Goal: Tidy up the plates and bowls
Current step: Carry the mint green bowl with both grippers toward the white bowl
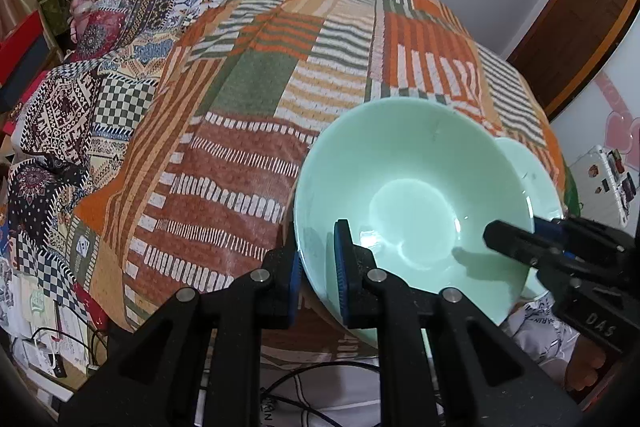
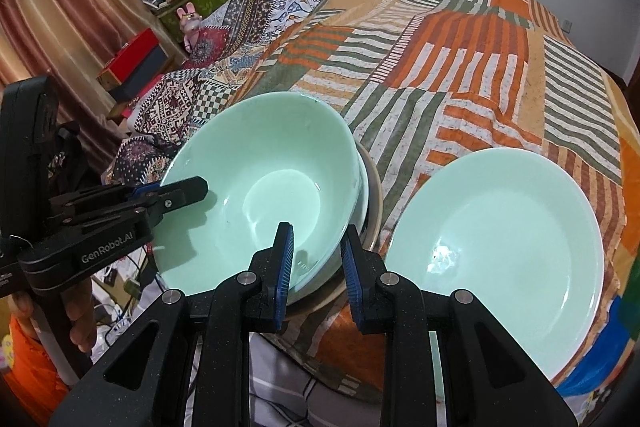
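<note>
The green bowl (image 2: 260, 187) is straddled at opposite rims by both grippers: the left gripper (image 1: 318, 269) looks clamped on it, the right gripper (image 2: 318, 267) has fingers apart. A plate (image 2: 504, 259) lies just right. The bowl should be lowered level onto the dishes beneath.

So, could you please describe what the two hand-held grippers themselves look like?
Both are matte black plastic with silver pivot bolts and ribbed blue finger pads. The left hand-held gripper reads "GenRobot.AI" in the right wrist view; the right hand-held gripper shows "DAS" in the left wrist view. No cables on them are visible.
</note>
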### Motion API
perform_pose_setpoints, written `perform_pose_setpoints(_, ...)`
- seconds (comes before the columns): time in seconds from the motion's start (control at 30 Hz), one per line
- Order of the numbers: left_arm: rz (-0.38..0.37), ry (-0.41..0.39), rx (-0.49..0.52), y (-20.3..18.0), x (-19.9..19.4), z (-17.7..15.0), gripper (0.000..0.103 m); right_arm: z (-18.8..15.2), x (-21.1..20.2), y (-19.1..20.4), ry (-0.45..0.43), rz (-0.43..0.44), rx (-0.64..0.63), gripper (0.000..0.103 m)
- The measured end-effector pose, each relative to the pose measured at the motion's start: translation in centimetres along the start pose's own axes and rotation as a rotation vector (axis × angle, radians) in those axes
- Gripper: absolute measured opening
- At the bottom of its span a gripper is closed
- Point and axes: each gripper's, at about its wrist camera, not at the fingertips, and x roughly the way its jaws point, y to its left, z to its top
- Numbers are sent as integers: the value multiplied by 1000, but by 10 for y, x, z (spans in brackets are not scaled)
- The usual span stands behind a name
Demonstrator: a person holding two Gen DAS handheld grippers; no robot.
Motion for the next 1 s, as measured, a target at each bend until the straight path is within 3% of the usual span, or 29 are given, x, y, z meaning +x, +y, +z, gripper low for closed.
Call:
perform_pose_setpoints(0.7,46,23,11,4,17,-5,16,-1,8,8,8,-15,-61,26)
perform_pose_setpoints(1.0,42,-6,-1,6,4,0,16,4,-6,4,-48,-39,-68,30)
